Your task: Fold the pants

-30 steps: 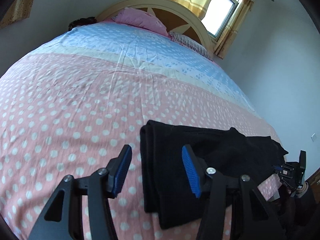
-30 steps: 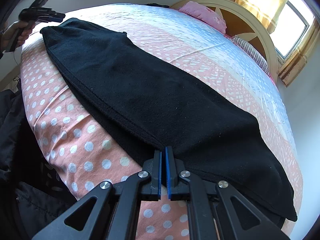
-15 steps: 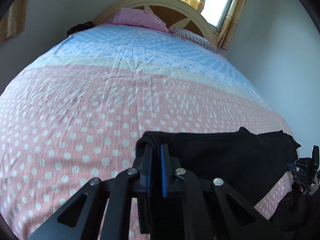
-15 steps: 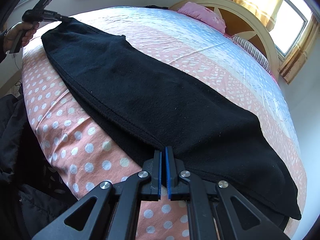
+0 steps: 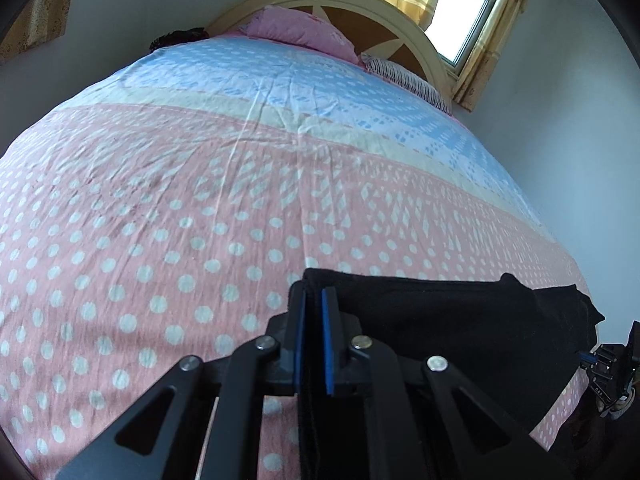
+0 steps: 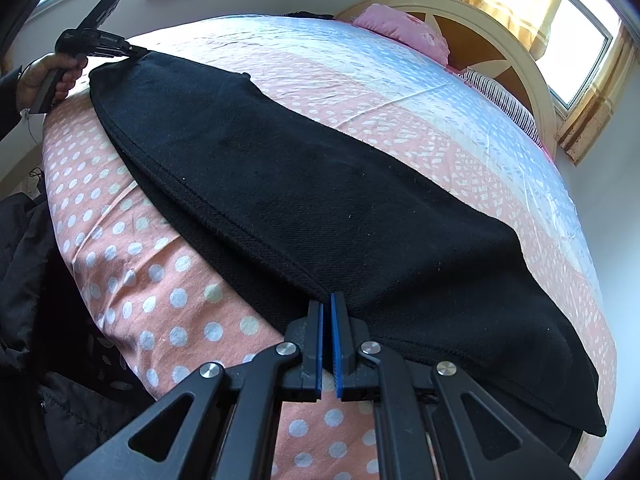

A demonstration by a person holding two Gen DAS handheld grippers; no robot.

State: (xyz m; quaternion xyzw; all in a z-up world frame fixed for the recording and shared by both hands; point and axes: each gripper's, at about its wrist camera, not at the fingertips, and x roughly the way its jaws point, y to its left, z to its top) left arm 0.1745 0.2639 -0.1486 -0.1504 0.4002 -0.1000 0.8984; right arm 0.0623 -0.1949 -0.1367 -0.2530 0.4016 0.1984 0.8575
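Observation:
Black pants (image 6: 320,200) lie stretched lengthwise along the near edge of the bed, one leg folded over the other. My right gripper (image 6: 327,308) is shut on the pants' near edge at one end. My left gripper (image 5: 313,300) is shut on the pants (image 5: 440,320) at the other end, pinching the corner of the dark cloth. In the right wrist view the left gripper (image 6: 136,51) shows far left, held in a hand, clamped on the far corner. In the left wrist view the right gripper (image 5: 612,368) shows at the far right edge.
The bed has a pink dotted and blue patterned cover (image 5: 200,200). A pink pillow (image 5: 296,36) and a striped pillow (image 5: 404,80) lie by the cream headboard (image 5: 360,4). Windows with yellow curtains (image 5: 460,8) are behind. Dark clothing (image 6: 48,320) hangs beside the bed's near side.
My left gripper was open beside the pants' end; it has moved onto the corner and shut on it. The far end of the pants has lifted slightly. The right gripper stays shut.

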